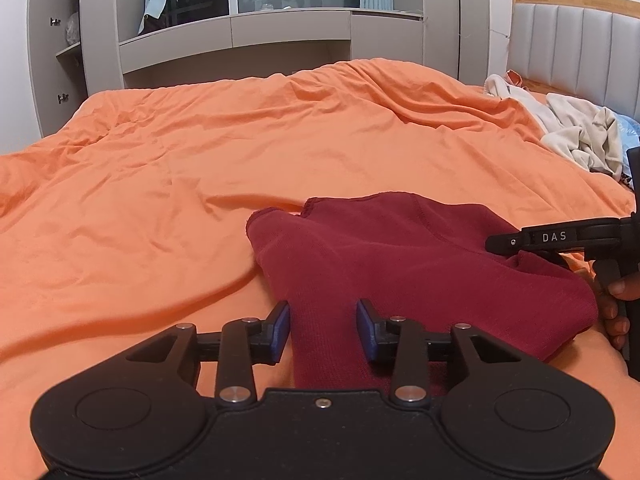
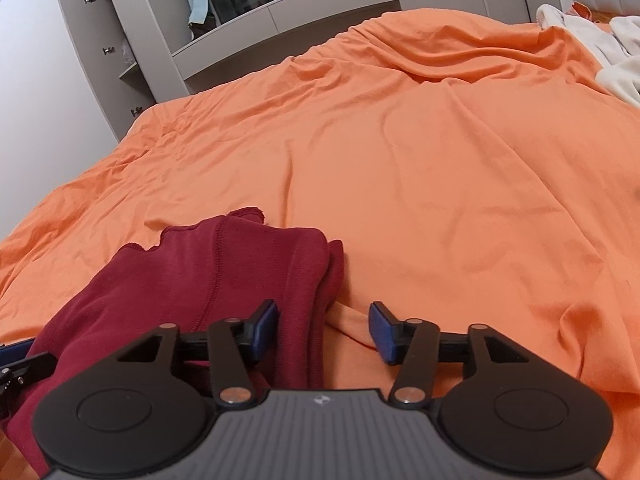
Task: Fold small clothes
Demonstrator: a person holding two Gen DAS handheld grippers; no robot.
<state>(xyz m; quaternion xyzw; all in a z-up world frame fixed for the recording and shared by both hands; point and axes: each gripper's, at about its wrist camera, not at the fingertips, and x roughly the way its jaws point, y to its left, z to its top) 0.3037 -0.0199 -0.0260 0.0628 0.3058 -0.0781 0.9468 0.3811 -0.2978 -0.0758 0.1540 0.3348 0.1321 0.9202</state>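
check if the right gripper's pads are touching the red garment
Cannot tell. In the right wrist view the right gripper is open around the red garment's edge; left-pad contact is unclear.

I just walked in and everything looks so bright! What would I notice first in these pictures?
First, the huge wrinkled orange bedsheet that fills nearly the whole view. Next, the dark red knitted garment lying crumpled on it, close to the cameras, with the black left gripper and the right gripper open at its near edge. Far off by the padded grey headboard sits a pile of cream clothes.
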